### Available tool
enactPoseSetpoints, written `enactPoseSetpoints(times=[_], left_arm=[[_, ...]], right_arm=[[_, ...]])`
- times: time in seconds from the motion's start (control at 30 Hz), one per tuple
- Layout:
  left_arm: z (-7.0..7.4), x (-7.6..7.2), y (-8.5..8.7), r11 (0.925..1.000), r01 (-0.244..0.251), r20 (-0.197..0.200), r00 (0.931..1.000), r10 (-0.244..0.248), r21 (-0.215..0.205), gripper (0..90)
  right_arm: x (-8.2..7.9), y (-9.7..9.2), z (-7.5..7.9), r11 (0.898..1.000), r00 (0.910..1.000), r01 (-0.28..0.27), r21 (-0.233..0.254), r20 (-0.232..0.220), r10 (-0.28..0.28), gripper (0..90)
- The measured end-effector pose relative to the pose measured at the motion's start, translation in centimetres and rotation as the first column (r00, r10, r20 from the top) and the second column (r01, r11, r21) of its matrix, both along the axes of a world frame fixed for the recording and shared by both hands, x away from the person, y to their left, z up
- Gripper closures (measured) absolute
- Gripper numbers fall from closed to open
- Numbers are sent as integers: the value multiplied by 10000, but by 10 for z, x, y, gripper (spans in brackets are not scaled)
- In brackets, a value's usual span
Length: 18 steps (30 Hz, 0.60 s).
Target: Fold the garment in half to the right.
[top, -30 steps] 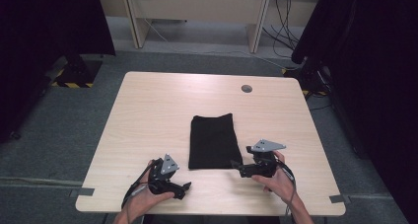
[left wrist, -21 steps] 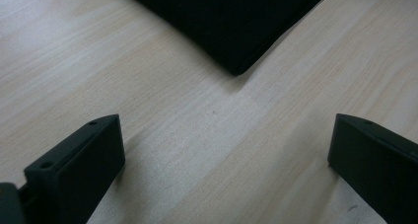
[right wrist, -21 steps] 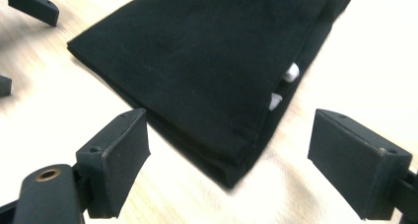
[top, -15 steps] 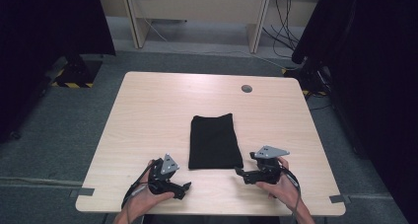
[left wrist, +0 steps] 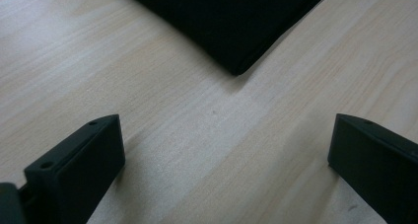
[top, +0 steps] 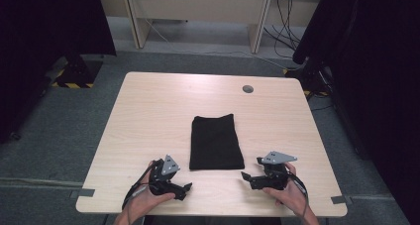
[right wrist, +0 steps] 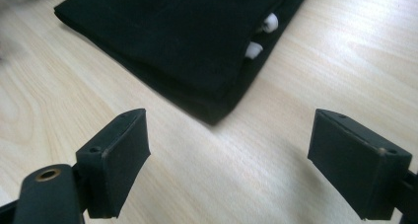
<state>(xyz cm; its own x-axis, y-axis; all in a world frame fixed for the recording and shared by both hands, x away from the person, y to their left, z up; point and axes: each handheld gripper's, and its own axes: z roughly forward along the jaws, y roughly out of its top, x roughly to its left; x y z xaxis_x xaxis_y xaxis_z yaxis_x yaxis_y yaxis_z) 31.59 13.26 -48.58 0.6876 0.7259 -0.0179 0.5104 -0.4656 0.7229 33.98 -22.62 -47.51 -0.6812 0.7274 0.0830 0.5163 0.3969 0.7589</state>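
A folded black cloth (top: 215,141) lies flat in the middle of the light wooden table (top: 148,116). My left gripper (top: 187,188) rests on the table near the front edge, just left of the cloth's near left corner (left wrist: 236,68), open and empty. My right gripper (top: 244,176) sits low at the front right, pointing left at the cloth's near right corner (right wrist: 214,116), jaws wide apart and empty. Two small white tips (right wrist: 261,36) poke out of the cloth's folded edge in the right gripper view.
A round grey cable grommet (top: 247,89) sits in the table's far right part. Grey tape marks (top: 341,199) the front corners. Dark curtains stand at both sides, and desk legs and cables lie on the floor beyond the far edge.
My right gripper has drawn back toward the front edge, away from the cloth's near right corner, and lowered to the table. The left gripper and the cloth have not moved.
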Motion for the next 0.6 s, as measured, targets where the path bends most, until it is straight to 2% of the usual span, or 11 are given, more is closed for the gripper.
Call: enactPoseSetpoints(times=[0.37, 0.6], left_arm=[[0, 0, 0, 10000, -1, 2, 10000, 1, -1, 0], [0, 0, 0, 10000, -7, 0, 10000, 7, -1, 0]], right_arm=[[-15, -12, -3, 9992, 9996, 288, -290, 82, -286, 162], [-25, -16, -3, 9955, 9990, 447, -833, 62, -444, 163]])
